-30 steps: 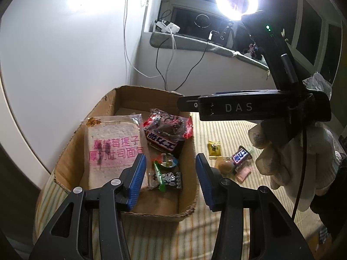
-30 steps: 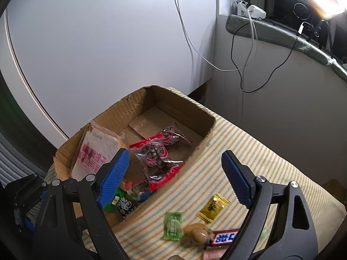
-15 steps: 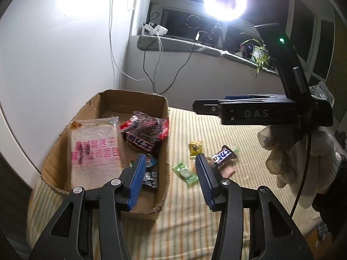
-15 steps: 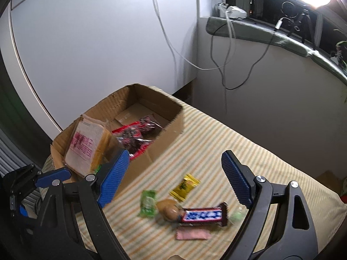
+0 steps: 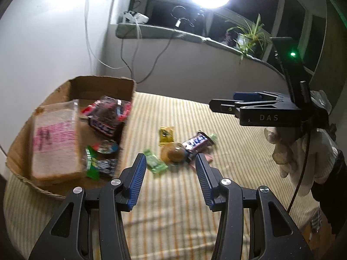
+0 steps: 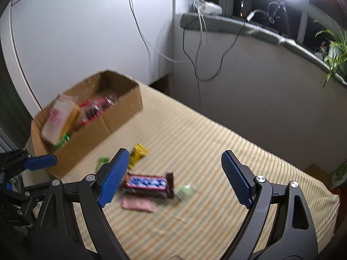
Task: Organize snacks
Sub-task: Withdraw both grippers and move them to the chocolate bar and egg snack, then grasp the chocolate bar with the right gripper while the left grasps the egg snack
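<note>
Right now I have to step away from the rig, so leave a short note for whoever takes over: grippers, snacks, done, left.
Left gripper: open, empty, above the loose snacks.
Right gripper: open wide, empty, over the chocolate bar.
Done: cardboard box already holds the bread pack, a red-and-dark bag and small packets.
Left on the striped cloth: chocolate bar, round brown snack, yellow packet, green packet, pink packet, and a small pale-green piece.
Next, probably: pick these up one by one and box them.
</note>
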Tool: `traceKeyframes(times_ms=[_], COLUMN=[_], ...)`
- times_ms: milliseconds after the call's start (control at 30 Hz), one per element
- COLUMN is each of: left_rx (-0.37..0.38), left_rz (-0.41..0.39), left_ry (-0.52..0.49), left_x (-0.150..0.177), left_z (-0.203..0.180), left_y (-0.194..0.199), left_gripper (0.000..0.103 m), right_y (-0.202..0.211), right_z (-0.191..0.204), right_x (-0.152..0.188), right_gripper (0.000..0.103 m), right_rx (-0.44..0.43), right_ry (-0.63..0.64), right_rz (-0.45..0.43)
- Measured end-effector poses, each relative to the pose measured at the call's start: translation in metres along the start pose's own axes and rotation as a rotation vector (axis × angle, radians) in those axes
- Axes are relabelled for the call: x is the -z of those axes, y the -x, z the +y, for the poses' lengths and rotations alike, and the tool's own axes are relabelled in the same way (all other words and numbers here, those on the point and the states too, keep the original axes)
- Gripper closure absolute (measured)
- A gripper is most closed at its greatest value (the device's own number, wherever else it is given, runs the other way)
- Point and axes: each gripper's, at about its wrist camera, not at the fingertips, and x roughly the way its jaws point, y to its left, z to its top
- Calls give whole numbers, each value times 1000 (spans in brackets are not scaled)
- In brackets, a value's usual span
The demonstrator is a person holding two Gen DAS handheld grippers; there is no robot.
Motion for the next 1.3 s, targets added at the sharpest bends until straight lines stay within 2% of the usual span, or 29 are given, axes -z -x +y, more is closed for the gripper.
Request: traceKeyframes(times_ms=[167,333,467,600,833,1067,1200,1300], left_rx=[10,16,24,23,-15,-41,-55,-60], left_rz=[25,57,81,101,123,149,160,162], left_ry=[-20,-26,-27,-25,-25,-32,-25,-23], left_x=[2,3,3,2,-1,-2,-2,-3], left_z=[-11,-18,-21,-23,-20,-18,-17,-17], left_y=[-12,-27,-39,-49,-66,-81,-84,-85], left_gripper=[60,64,69,72,72,72,72,72], right_y=[-13,-28,-43,-62,-89,-85,-78,-74], right_z=[-19,-19,-17,-12,-5,-13,-10,-3], right_x=[7,11,9,6,10,22,26,29], right_gripper=[14,28,46,51,54,54,54,54], right_rx=[-75,-148,-231,-309,-393,-453,-464,-431], right_ry=[-48,-33,-36,-30,-14,0,47,100], right_rz=[70,118,160,195,263,296,290,289])
